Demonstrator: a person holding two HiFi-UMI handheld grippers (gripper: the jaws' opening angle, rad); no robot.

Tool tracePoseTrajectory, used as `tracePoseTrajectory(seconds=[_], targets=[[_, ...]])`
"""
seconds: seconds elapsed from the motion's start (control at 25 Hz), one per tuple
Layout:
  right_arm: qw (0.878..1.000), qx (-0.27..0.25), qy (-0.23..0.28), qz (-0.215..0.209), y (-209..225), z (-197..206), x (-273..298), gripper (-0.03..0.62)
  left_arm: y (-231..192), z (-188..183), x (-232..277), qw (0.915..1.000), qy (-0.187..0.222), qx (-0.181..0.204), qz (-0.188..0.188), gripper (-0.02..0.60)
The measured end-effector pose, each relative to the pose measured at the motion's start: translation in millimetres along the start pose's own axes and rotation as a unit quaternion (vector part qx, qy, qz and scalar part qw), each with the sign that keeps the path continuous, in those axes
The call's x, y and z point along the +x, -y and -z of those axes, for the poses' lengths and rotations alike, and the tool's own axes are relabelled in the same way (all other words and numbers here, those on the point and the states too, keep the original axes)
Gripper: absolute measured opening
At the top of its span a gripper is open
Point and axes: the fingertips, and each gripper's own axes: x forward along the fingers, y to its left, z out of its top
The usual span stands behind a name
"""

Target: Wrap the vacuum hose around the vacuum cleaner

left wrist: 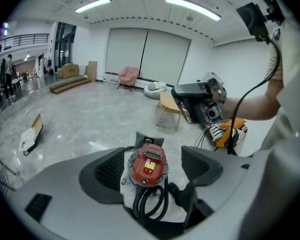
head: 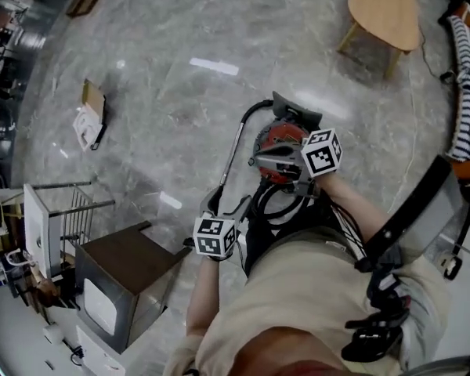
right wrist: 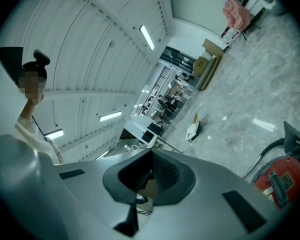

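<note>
The red-topped vacuum cleaner point(head: 282, 141) stands on the marble floor, with the black hose point(head: 278, 202) lying in loops on its near side. A metal wand point(head: 233, 151) runs along its left. My left gripper point(head: 223, 210) hangs high above the floor, left of the hose, open and empty. In the left gripper view the vacuum cleaner point(left wrist: 149, 165) and the hose point(left wrist: 151, 202) show far below between the spread jaws of the left gripper point(left wrist: 152, 166). My right gripper point(head: 257, 161) hovers over the vacuum, shut on nothing. The right gripper point(right wrist: 151, 159) points level, with the vacuum cleaner point(right wrist: 281, 180) at lower right.
A wooden table point(head: 384, 10) stands beyond the vacuum. Cardboard and papers point(head: 90, 116) lie on the floor to the left. A brown cabinet point(head: 125, 276) and a wire rack point(head: 70, 210) stand at lower left. Striped cloth point(head: 466, 92) lies at the right edge.
</note>
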Motion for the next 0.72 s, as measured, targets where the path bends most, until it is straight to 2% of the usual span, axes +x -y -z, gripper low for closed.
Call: tracePoseTrajectory(seconds=[0.16, 0.32, 0.4, 0.44, 0.48, 0.6, 0.72], targets=[[0.999, -0.009, 0.04, 0.019, -14.1, 3.3, -28.2, 0.003, 11.7, -20.9, -14.9, 0.9998, 0.012, 0.01, -0.014, 0.365], [0.998, -0.048, 0.039, -0.002, -43.5, -20.3, -47.9, 0.003, 23.9, -54.3, -16.7, 0.9983, 0.05, -0.002, -0.029, 0.365], [0.997, -0.061, 0.041, -0.018, -61.0, -28.8, -54.8, 0.003, 35.5, -68.1, -22.4, 0.9967, 0.067, 0.02, -0.042, 0.365], [0.997, -0.069, 0.037, -0.024, -68.8, -30.4, -56.0, 0.003, 38.5, -76.3, -29.5, 0.9943, 0.078, 0.043, -0.059, 0.365], [0.996, -0.081, 0.031, -0.029, -75.8, -30.4, -54.8, 0.003, 38.2, -84.4, -39.7, 0.9897, 0.088, 0.075, -0.084, 0.356], [0.991, -0.126, 0.003, -0.035, -97.1, -20.8, -41.0, 0.003, 28.5, -99.9, -77.8, 0.9672, 0.107, 0.167, -0.158, 0.282], [0.99, -0.132, -0.014, -0.054, -117.7, -4.5, -34.9, 0.003, 31.2, -110.1, -106.3, 0.9548, 0.119, 0.192, -0.193, 0.188]])
